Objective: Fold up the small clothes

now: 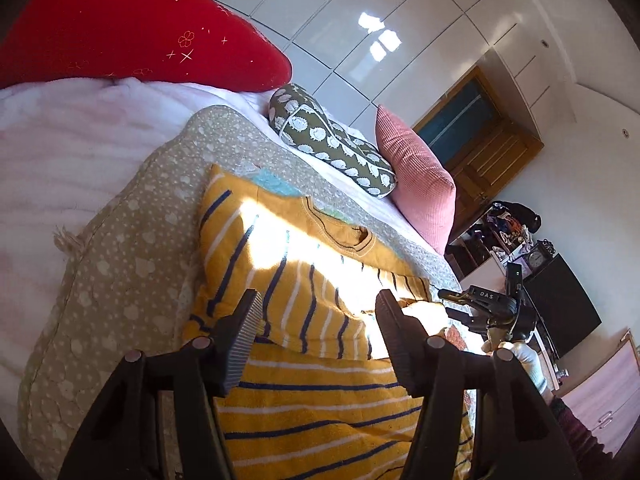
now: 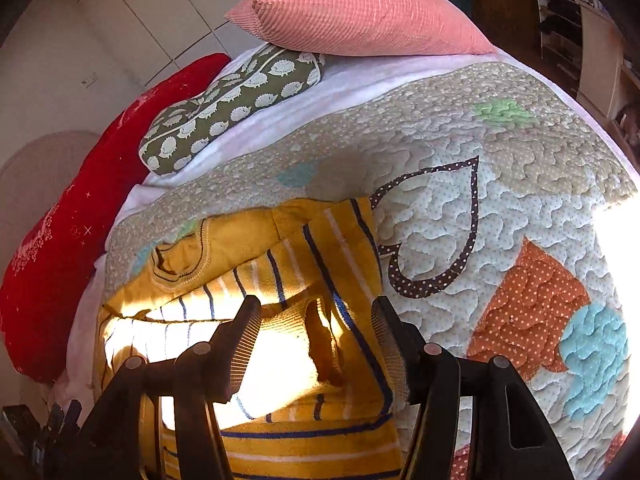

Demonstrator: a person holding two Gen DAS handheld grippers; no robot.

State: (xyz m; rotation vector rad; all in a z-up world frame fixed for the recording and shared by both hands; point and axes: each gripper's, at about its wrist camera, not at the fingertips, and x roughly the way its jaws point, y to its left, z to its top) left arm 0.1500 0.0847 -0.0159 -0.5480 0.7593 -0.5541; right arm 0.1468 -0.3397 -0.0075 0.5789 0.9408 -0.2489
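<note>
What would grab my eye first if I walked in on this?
A mustard-yellow striped top lies partly folded on the patchwork quilt, sunlight blazing across it. Two open sets of black fingers frame it from below. Behind, a pink pillow and a red cushion line the bed's far edge.

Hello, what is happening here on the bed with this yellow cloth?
A person is folding a small mustard-yellow top with blue and white stripes on a quilted patchwork bedspread, holding a two-finger gripper in each hand. The left gripper and the right gripper both hover open over the garment, gripping nothing. The top looks partly folded, with a sleeve laid across its body. A pink ribbed cushion and a hedgehog-print pillow lie behind.
</note>
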